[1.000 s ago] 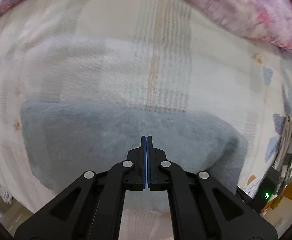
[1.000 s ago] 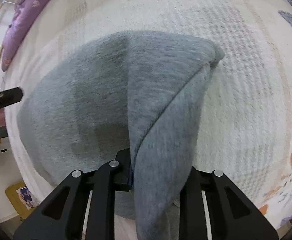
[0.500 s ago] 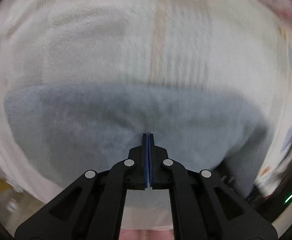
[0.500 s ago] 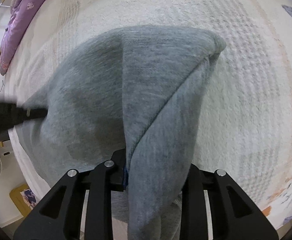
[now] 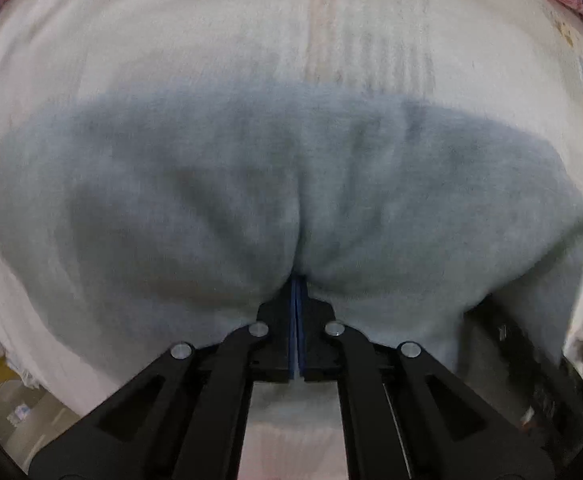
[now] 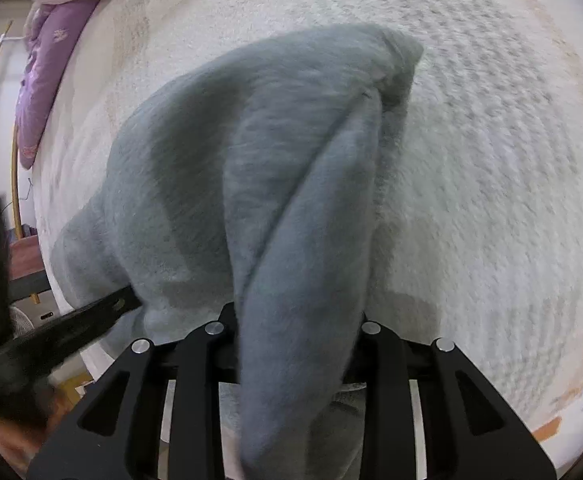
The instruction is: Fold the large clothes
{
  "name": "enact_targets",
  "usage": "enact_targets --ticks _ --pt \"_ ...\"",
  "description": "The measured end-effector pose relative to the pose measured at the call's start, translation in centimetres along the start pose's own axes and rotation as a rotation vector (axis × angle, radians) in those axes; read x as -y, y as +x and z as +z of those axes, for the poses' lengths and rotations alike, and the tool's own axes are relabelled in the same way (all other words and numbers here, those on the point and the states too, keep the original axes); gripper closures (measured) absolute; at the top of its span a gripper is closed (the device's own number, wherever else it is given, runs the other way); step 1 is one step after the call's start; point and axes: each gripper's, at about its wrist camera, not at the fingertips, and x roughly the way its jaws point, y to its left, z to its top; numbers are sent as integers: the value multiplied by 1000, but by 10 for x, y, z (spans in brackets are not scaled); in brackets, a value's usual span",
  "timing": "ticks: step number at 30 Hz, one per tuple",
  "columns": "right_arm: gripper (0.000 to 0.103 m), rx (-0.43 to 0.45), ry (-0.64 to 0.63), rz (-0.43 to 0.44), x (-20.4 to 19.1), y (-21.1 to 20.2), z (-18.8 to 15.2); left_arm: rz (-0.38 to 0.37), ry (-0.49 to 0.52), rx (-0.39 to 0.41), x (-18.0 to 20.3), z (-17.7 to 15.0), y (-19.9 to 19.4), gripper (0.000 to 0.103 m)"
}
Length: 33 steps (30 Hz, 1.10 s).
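Grey garment (image 5: 251,184) lies on the bed's cream blanket (image 5: 211,32), partly folded. Left tool (image 5: 296,280) pressed together, tips pushed into the cloth; can't tell if it pinches any. Right tool (image 6: 291,320) opening w/ a thick fold of garment draped between its jaws. Purple pillow (image 6: 47,80) at far left.

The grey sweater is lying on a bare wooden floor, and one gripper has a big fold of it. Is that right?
Not quite. The grey sweater lies on a fluffy white blanket, not a wooden floor; the right wrist view shows it. The right gripper does have a fold of it.
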Motion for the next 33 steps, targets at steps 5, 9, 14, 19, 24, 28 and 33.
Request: enact_targets --ticks 5,9,14,19,24,28,33 --pt "76 19 57 40 8 -1 -4 -26 44 -20 -8 -66 -18 102" --pt "75 20 3 -16 -5 1 -1 -142 -53 79 -33 -77 14 99" --pt "75 58 16 41 2 -1 -9 -171 -26 70 -37 -69 -35 102" --pt "76 33 15 42 3 -2 -3 -165 -28 155 -48 -2 -72 102" --pt "76 57 -9 36 8 -2 -13 -92 25 78 -50 62 -7 102" --pt "75 95 -11 42 5 -4 -31 -82 30 55 -58 50 -22 102" --pt "75 74 -32 18 4 -4 -28 -173 52 70 -59 6 -30 102"
